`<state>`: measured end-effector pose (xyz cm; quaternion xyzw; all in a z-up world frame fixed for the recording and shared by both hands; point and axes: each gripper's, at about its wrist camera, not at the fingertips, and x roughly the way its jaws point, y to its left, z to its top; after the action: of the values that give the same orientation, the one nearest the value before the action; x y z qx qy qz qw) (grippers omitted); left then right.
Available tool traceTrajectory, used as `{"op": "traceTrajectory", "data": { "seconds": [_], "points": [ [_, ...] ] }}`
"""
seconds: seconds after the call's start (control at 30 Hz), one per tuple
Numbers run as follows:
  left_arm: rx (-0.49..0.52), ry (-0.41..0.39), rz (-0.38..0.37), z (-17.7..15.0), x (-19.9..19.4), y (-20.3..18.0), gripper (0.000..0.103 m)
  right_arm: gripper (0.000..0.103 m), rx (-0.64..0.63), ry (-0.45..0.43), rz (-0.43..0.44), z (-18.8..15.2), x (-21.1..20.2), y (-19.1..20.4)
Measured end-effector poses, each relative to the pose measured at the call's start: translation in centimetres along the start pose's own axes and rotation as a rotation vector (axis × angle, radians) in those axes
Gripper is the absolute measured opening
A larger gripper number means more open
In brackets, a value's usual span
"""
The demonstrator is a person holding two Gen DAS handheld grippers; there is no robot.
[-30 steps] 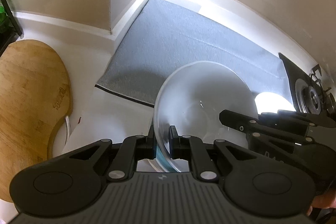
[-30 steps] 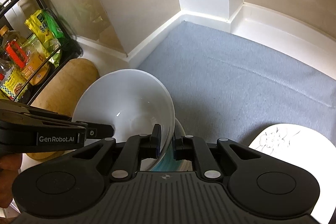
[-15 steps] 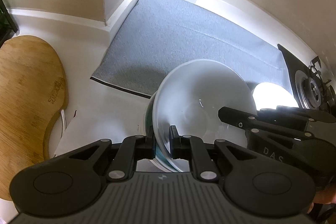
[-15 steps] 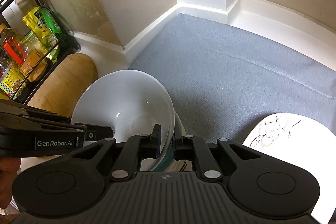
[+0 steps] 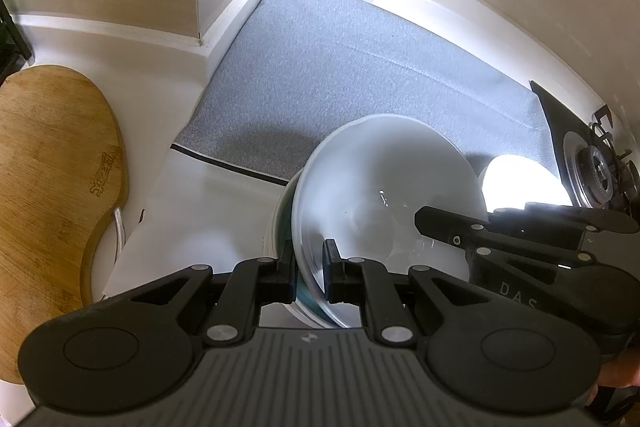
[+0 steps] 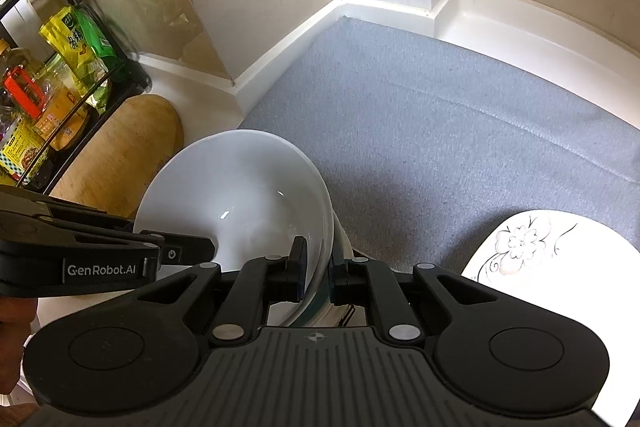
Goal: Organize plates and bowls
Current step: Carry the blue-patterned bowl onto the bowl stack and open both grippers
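A white bowl (image 5: 384, 183) sits on top of a stack of bowls, with a teal-rimmed one (image 5: 285, 219) under it. My left gripper (image 5: 310, 271) is shut on the stack's left rim. My right gripper (image 6: 318, 267) is shut on its right rim (image 6: 320, 227), and its body shows in the left wrist view (image 5: 520, 247). The stack is held over the front edge of the grey mat (image 6: 460, 115). A white plate with a flower print (image 6: 540, 259) lies on the mat to the right.
A wooden cutting board (image 5: 48, 187) lies on the white counter to the left. A black rack with bottles and packets (image 6: 40, 75) stands at the far left. A gas hob (image 5: 592, 163) is at the right. Walls close the back corner.
Both grippers have carried the bowl stack a little away from the back corner; the mat and the flowered plate have shifted down in view. Both grips are unchanged.
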<state>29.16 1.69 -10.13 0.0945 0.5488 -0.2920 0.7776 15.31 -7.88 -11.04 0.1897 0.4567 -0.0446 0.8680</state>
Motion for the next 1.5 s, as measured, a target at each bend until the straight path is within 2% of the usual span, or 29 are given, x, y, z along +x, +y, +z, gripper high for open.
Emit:
{"op": "traceTrajectory", "data": {
  "seconds": [0.5, 0.83, 0.9, 0.97, 1.03, 1.1, 1.23, 1.5],
  "points": [
    [0.001, 0.004, -0.016, 0.1, 0.2, 0.3, 0.013, 0.012, 0.004, 0.005, 0.006, 0.1, 0.3, -0.2],
    [0.014, -0.04, -0.021, 0.3, -1.5, 0.7, 0.018, 0.016, -0.03, 0.01, -0.006, 0.1, 0.6, 0.5],
    [0.024, -0.075, -0.003, 0.4, -2.2, 0.6, 0.039, 0.017, -0.04, 0.0, -0.014, 0.1, 0.5, 0.6],
    [0.034, -0.117, 0.014, 0.5, -2.9, 0.5, 0.045, 0.022, -0.055, -0.019, -0.02, 0.2, 0.3, 0.8],
    [0.03, -0.133, 0.015, 0.7, -3.3, 0.7, 0.057, 0.038, -0.076, -0.036, -0.04, 0.2, 0.0, 1.0],
    [0.015, -0.142, 0.02, 0.8, -3.3, 1.1, 0.084, 0.043, -0.084, -0.05, -0.042, 0.4, -0.2, 0.9],
    [-0.016, -0.142, 0.018, 0.7, -2.7, 1.7, 0.093, 0.059, -0.053, -0.06, -0.055, 0.7, -0.5, 0.2],
    [-0.084, -0.035, -0.033, 0.2, 0.2, 3.2, 0.095, 0.069, 0.074, 0.025, 0.012, 0.0, 0.4, -1.4]
  ]
}}
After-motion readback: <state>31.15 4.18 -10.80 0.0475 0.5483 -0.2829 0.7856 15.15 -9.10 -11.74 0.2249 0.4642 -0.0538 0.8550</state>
